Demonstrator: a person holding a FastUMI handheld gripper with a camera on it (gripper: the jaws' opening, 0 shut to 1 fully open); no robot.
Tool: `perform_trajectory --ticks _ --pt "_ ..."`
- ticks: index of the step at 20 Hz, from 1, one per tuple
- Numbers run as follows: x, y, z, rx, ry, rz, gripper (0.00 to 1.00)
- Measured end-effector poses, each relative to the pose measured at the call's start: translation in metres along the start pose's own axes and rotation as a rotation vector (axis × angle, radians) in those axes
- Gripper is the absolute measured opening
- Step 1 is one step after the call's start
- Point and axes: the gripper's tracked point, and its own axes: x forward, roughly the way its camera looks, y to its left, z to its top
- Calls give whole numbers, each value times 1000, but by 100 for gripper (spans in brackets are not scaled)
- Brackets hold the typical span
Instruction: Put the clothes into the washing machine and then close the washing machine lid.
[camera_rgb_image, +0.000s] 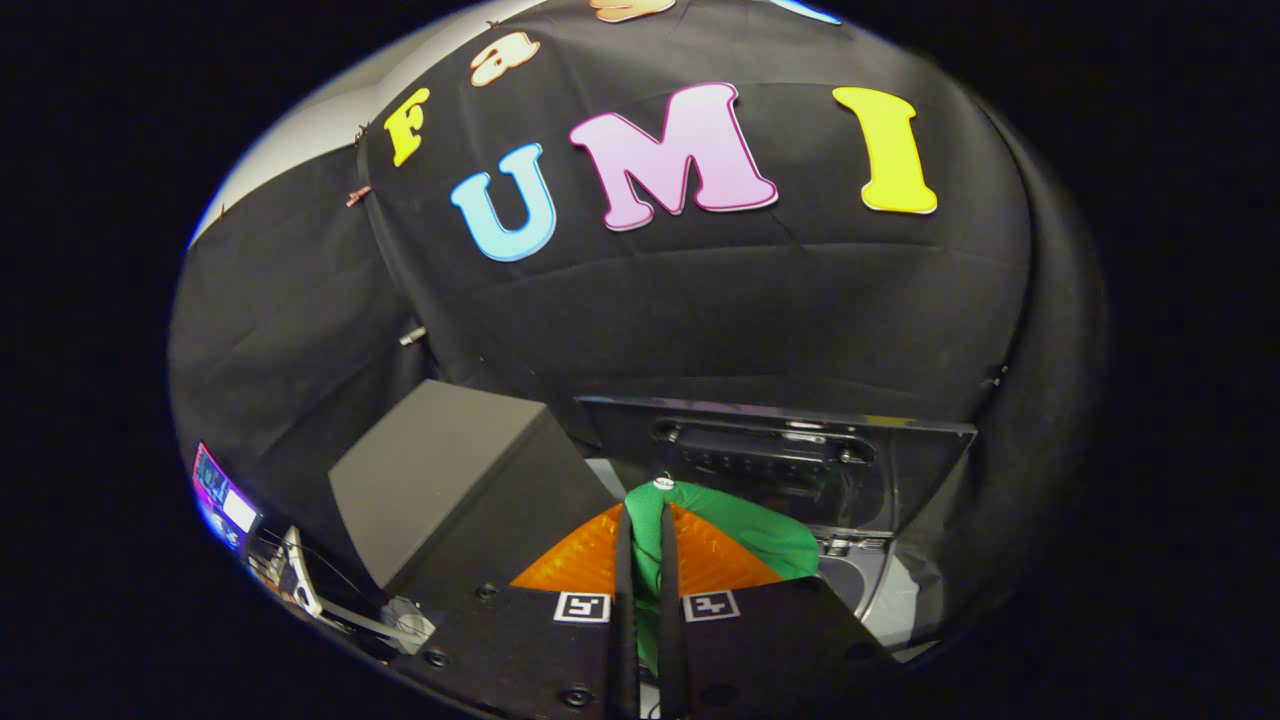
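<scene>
Pinching green garment (735, 528) between nearly closed gripper (646, 520) fingers | soft, light, limp cloth; bunched fold holds best | washing machine (860, 575) lid (780, 450) raised beyond.

Gripper (646, 515) fingers (624, 600) nearly closed, pinching green fabric garment (745, 535) btwn them, held up, pointing fwd.

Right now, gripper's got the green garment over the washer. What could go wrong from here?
1. The gripper pinches only a thin fold of the green garment; the fold could slip free before the drop.
2. The cloth bulges sideways toward the washer's rim, so part may drape over the edge and block closing.
3. The raised lid stands close behind; a forward swing might bump it.
</scene>
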Motion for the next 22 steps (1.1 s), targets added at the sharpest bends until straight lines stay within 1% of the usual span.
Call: perform_trajectory --ticks 4,6,10,14,17,20,22 --pt "5 -18 -9 24 -7 -56 12" --pt "5 -16 -15 27 3 -60 12" --pt "20 -22 -31 1 35 -87 12" --pt "40 -30 -62 28 98 -138 12" --pt "55 -38 -89 16 149 -180 12" --pt "70 -56 -116 10 182 -254 12" --pt "80 -62 -144 31 245 -286 12"
